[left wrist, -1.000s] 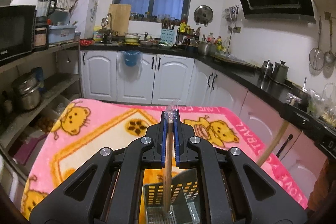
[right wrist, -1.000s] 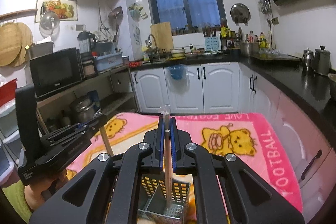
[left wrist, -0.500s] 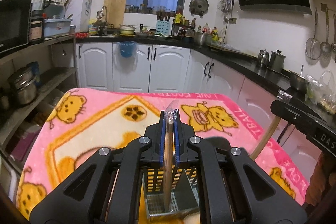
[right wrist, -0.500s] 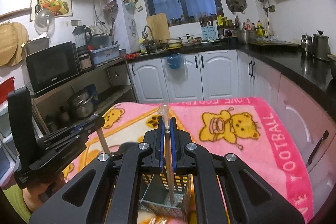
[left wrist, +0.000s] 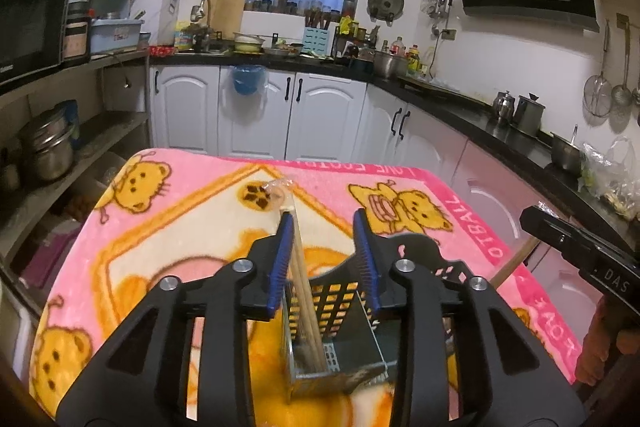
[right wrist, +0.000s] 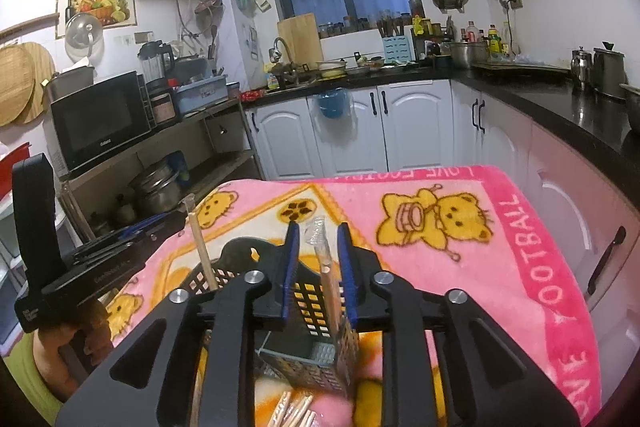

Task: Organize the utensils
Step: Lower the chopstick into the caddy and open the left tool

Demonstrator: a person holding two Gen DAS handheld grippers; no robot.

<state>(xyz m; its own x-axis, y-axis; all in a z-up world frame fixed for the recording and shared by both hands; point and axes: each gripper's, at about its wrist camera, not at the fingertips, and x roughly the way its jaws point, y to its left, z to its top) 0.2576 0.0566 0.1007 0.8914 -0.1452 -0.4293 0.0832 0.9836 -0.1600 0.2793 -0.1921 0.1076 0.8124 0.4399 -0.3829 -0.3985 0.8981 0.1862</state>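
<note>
Two black grippers with blue-padded fingers hang over one black perforated plastic utensil caddy (left wrist: 340, 311) standing low in the middle of each frame on a surface draped with one pink cartoon-bear blanket (left wrist: 400, 187). The left gripper (left wrist: 324, 259) is opening, its fingers apart, with one plastic-wrapped pair of wooden chopsticks (left wrist: 298, 267) leaning on the left pad and reaching down into the caddy. The right gripper (right wrist: 318, 267) is opening too, one wrapped pair of wooden chopsticks (right wrist: 328, 279) standing loose between its fingers. More loose wooden chopsticks (right wrist: 294, 409) lie at the bottom edge.
</note>
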